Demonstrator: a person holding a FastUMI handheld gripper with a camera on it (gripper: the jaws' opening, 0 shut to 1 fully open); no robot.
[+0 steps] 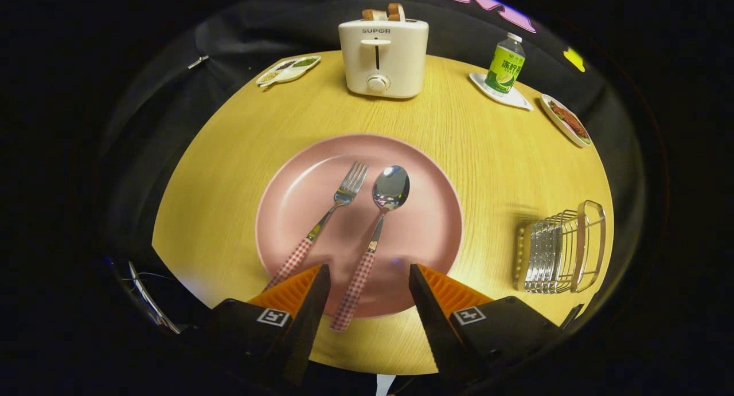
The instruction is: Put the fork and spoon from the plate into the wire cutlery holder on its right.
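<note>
Two things wait on the pink plate (427,212): a fork (321,224) and a spoon (378,224), lying side by side with their shiny heads pointing away and their red-and-white checked handles pointing back at the gripper (370,275). The fork is on the left, and its handle end slips behind the left finger. The spoon handle runs between the two fingers and sticks out past the near rim of the plate. The fingers are wide apart and hold nothing, so the job looks like it is just starting: neither piece is picked up yet. The spoon seems the easy first pick; the fingers would need to drop lower and close on its checked handle. The wire holder (565,247) stands on the yellow wooden table (229,155), well to the right of the plate. Far beyond the plate sit a white toaster (383,58) and a green bottle (504,66).
</note>
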